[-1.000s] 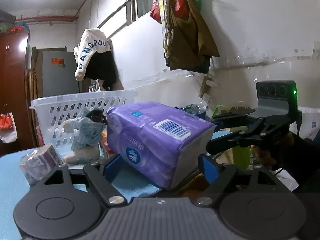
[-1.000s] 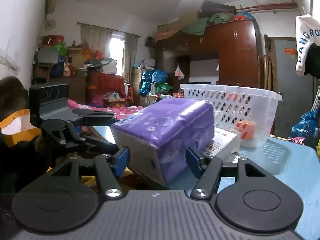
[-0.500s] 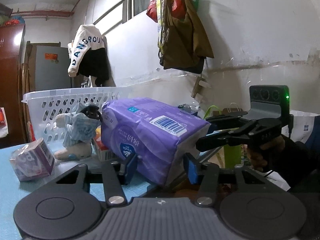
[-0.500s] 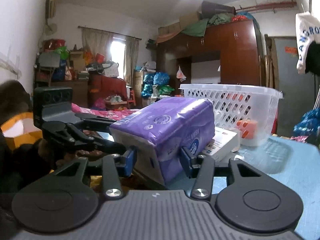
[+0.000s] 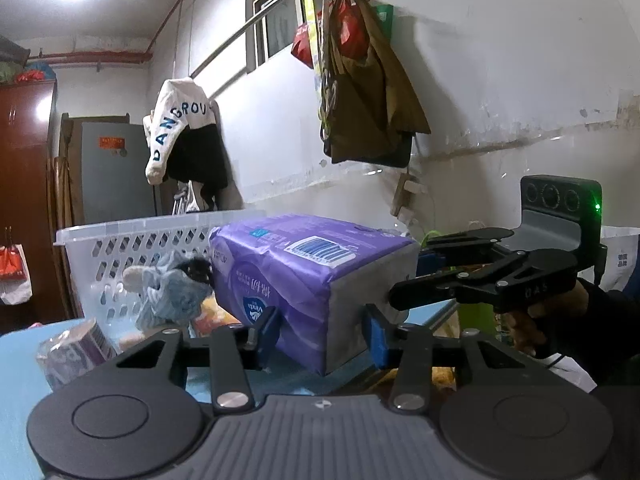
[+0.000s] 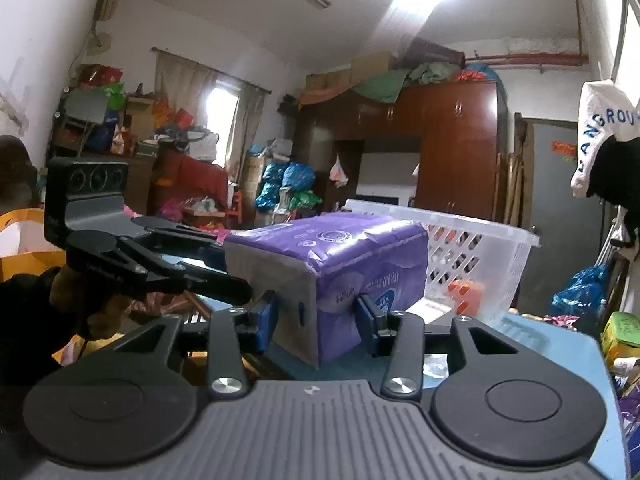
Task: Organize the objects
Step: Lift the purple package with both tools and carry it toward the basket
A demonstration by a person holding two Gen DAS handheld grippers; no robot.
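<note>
In my left camera's view, a small purple packet (image 5: 74,346) lies at lower left on the blue table (image 5: 16,364), with a white basket (image 5: 132,248) behind it and a grey-blue stuffed toy (image 5: 168,292) leaning at its wall. In the middle my left gripper (image 5: 322,338) pinches one corner of the purple tissue pack (image 5: 304,276), blue pads pressed to both sides. At right my right gripper (image 5: 404,294) reaches in toward the pack's grey end. In my right camera's view, the left gripper (image 6: 236,288) comes in from the left, and my right gripper (image 6: 316,326) clamps the pack (image 6: 332,264) at centre, the basket (image 6: 472,256) just behind it to the right.
</note>
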